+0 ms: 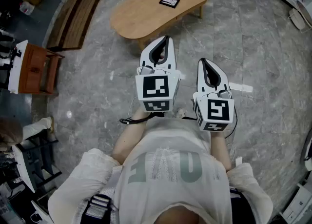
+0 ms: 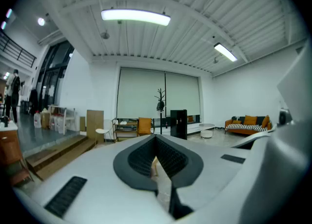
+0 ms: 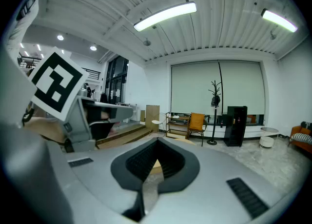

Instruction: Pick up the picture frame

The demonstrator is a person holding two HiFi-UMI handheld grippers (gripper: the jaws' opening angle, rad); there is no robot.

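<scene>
Both closed and empty, my left claw and right claw point toward the view's top; the picture frame lies flat on the table beyond, nearer my left claw.

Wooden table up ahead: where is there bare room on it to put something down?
The wooden table is bare across its wide end toward the picture's left, from the picture frame to the rim. A smaller bare strip lies right of the frame. The crowded part is the floor at the left edge, beside the wooden steps.
</scene>
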